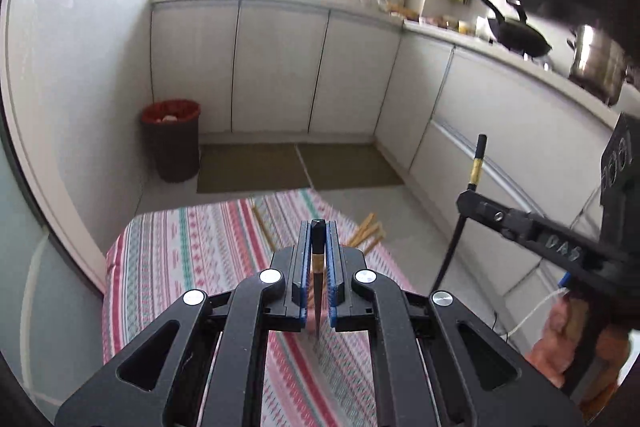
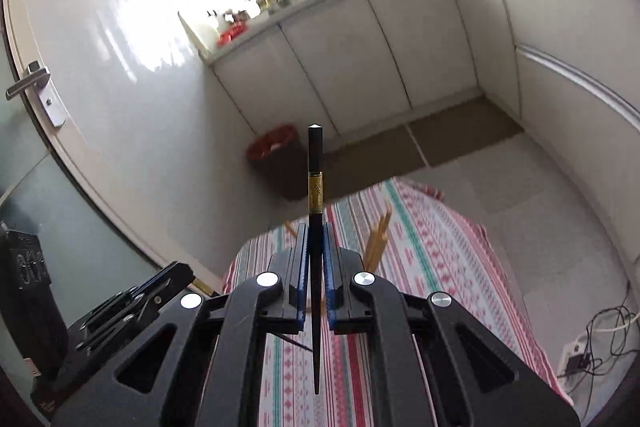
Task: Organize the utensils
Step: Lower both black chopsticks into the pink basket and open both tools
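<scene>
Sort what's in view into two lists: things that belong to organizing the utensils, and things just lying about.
Part of the job:
- left gripper, shut on a black chopstick
- right gripper, shut on another black chopstick
- wooden chopsticks on the striped tablecloth

Just lying about:
- bin with red liner
- black wok
- steel pot
- floor mats
</scene>
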The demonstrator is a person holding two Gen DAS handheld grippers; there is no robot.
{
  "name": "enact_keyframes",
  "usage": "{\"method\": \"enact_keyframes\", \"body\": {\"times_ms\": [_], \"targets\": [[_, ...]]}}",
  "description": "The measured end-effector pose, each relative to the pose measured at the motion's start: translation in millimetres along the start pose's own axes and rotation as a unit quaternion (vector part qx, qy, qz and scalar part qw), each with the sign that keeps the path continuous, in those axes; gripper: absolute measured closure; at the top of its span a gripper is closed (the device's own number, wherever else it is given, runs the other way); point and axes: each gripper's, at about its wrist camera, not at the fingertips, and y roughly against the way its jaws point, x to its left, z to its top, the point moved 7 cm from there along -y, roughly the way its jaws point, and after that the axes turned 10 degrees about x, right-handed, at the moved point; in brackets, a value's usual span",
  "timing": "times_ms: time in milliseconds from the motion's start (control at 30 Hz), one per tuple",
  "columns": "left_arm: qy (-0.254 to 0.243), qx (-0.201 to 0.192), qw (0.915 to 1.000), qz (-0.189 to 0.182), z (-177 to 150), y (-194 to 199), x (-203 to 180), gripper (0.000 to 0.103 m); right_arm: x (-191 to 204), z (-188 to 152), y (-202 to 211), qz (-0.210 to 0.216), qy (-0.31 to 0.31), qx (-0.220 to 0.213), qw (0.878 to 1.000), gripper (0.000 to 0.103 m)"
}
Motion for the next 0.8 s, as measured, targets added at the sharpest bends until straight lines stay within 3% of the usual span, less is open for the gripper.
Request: {"method": "enact_keyframes", "body": {"times_ms": [233, 333, 433, 533, 667, 800], "targets": [[0.012, -0.033, 0.9991, 0.023, 27.4, -32.9, -1.4, 0.097, -0.5, 26.0, -26.9, -0.004, 0.002, -0.066, 0.998, 0.096], [0.009, -0.027, 0.9989, 0.037, 23.5, -59.7, 1.7, 0.094, 0.0, 28.6, -45.0, -0.012, 0.024, -0.099, 0.995, 0.096], [0.02, -0.028, 0.9986, 0.041, 21.0, -64.4, 11.3, 0.075, 0.0, 23.3, -70.7, -0.024, 0.04, -0.102, 0.994, 0.096], [0.042, -0.059, 0.9964, 0.043, 25.9, -44.4, 26.9, 0.062, 1.0, 18.9, -92.8, -0.04, 0.052, -0.113, 0.991, 0.096], [0.063, -0.091, 0.992, 0.061, 28.6, -21.4, 44.5, 0.037, 2.8, 11.5, -111.5, -0.045, 0.051, -0.118, 0.991, 0.096], [0.077, -0.102, 0.9885, 0.081, 25.7, -14.5, 57.0, 0.028, 6.4, -8.9, -124.4, -0.061, 0.067, -0.119, 0.989, 0.094]]}}
